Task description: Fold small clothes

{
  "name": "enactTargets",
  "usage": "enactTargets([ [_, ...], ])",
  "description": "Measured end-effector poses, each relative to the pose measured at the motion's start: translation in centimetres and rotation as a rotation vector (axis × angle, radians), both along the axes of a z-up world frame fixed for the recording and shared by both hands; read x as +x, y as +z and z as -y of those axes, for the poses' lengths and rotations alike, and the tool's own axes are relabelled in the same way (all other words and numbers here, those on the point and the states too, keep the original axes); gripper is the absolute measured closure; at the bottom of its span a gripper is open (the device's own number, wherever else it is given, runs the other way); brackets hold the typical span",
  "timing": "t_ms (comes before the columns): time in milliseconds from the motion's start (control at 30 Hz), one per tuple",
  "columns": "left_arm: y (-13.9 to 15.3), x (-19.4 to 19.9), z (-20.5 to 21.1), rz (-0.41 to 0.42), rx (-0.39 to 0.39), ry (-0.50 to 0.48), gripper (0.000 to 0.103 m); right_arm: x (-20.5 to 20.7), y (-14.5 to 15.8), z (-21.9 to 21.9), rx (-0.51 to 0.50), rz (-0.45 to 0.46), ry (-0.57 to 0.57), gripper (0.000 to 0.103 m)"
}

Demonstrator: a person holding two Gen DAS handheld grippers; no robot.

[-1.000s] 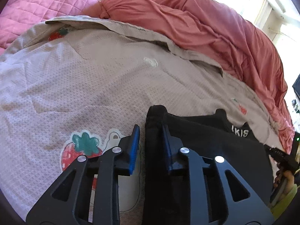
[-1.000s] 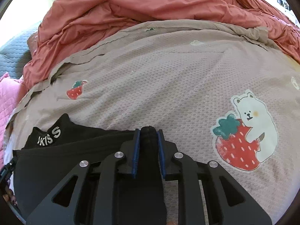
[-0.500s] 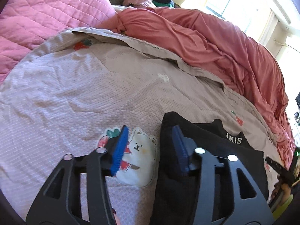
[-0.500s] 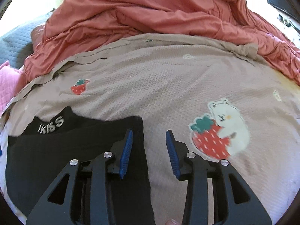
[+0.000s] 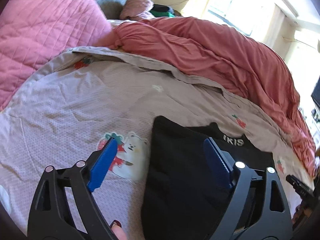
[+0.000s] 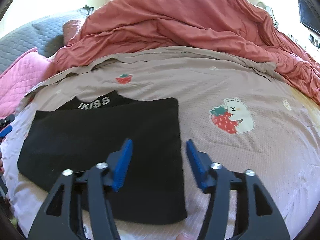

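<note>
bed (image 6: pixel 200 80): I see strawberry-print sheet | black garment (image 6: pixel 112 136): folded flat on it, below both tools | left hand-held gripper (image 5: pixel 158 160): jaws opening, garment's edge under the gap, nothing gripped | right hand-held gripper (image 6: pixel 159 160): jaws opening over garment's right edge, nothing gripped

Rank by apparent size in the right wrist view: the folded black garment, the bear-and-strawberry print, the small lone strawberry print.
1. Folded black garment, nearest the camera, which inflates it
2. Bear-and-strawberry print
3. Small lone strawberry print, farthest back, so it looks smaller
</note>
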State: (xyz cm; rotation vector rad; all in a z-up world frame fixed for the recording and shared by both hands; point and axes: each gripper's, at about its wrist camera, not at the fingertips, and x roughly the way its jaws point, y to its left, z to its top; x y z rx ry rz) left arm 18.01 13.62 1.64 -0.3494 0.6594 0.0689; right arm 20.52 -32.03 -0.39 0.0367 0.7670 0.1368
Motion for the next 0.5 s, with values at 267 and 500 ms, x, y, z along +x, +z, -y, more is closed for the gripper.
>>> enactTargets([
  [267,0.3,-1.4,2.4,0.022,0.071,-0.074,0.011,-1.3,0.3,-2.9,-0.019,0.016,0.065,0.04],
  [500,-1.6,-0.7,5.2,-0.053,0.123,-0.155,0.011,-1.2,-0.1,-4.9,-0.003,-0.001,0.098,0.04],
])
